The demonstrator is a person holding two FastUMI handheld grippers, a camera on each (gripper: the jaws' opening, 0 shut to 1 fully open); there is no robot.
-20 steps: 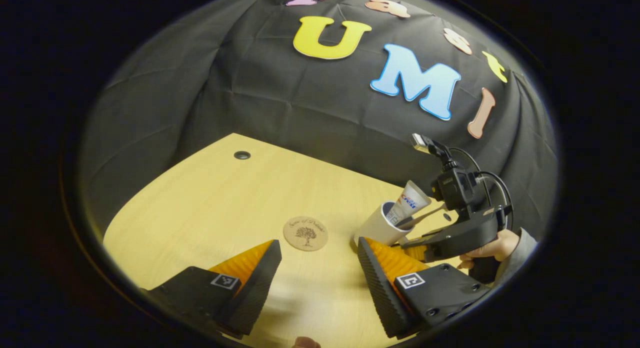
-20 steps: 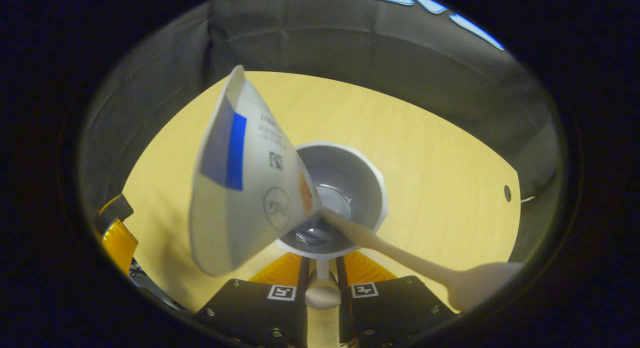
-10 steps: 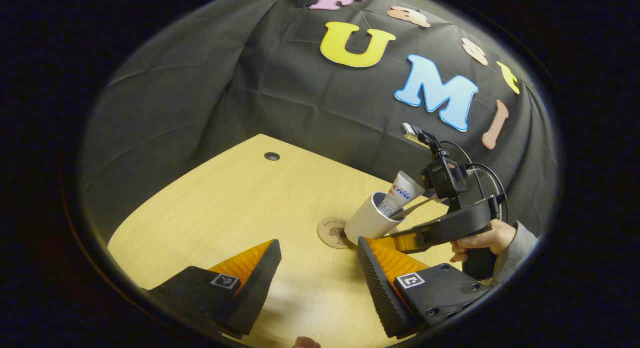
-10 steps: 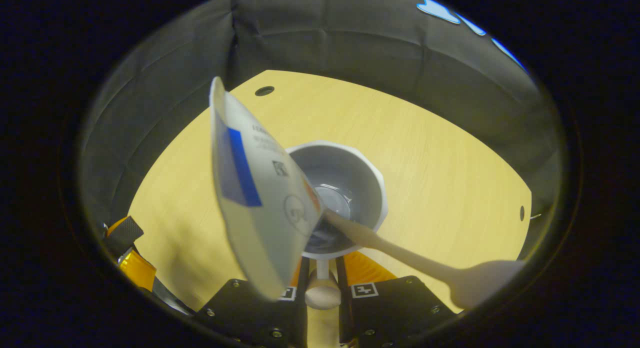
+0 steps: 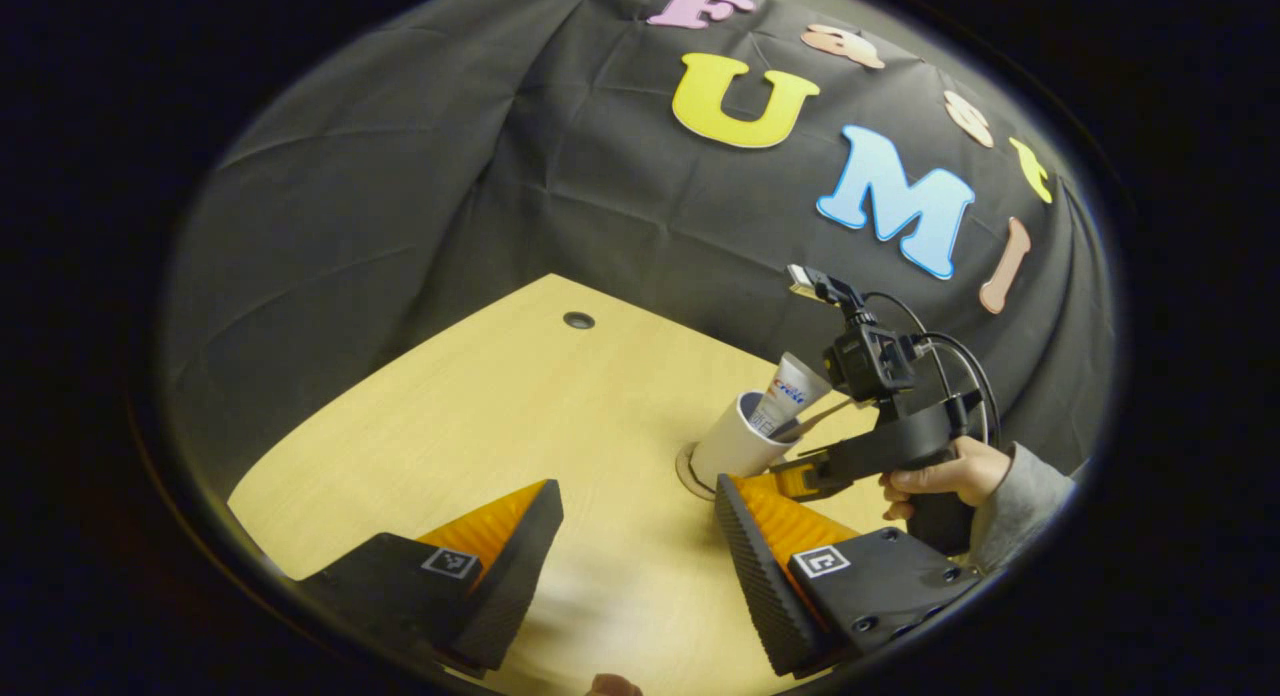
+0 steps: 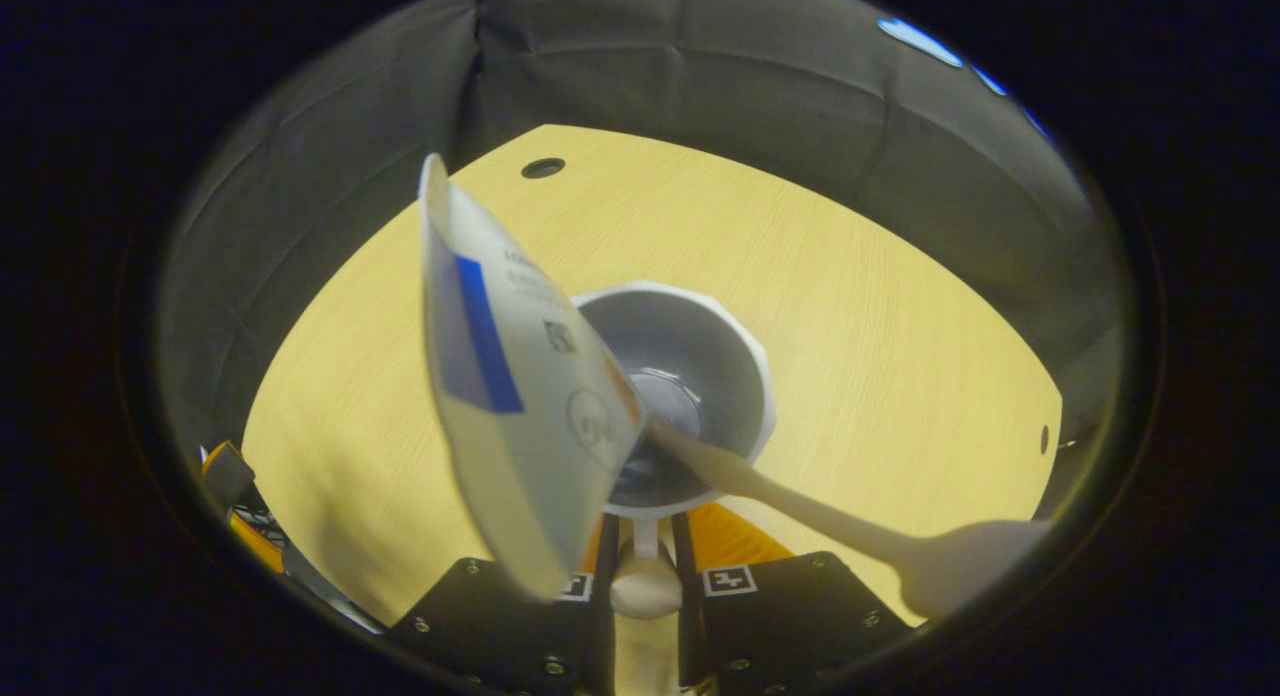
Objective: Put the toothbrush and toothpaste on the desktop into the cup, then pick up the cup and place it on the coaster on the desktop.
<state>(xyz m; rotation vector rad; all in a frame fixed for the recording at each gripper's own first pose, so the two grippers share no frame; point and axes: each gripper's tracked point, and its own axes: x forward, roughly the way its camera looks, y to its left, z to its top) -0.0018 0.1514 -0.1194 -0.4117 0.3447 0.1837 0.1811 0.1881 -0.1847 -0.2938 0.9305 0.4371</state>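
Observation:
A white cup [image 5: 730,444] holds a toothpaste tube [image 5: 793,390] and a pale toothbrush [image 5: 822,412], and leans slightly over a round wooden coaster [image 5: 686,473], of which just a sliver peeks out beneath it. In the right gripper view I look down into the cup [image 6: 700,366], with the tube [image 6: 510,376] at left and the toothbrush [image 6: 830,521] sticking out to the right. My right gripper [image 6: 643,538] is shut on the cup's handle; in the left gripper view it [image 5: 795,476] is held by a hand [image 5: 945,473]. My left gripper [image 5: 635,566] stays open, nearer than the cup.
The light wooden table [image 5: 480,406] has a cable hole [image 5: 578,320] near its far edge, also seen in the right gripper view as a cable hole [image 6: 543,167]. Black cloth walls close in behind the table. The left gripper [image 6: 235,481] shows at the lower left.
The right gripper has carried the cup with tube and brush leftward onto the spot of the coaster, which is now mostly covered. The left gripper stays open.

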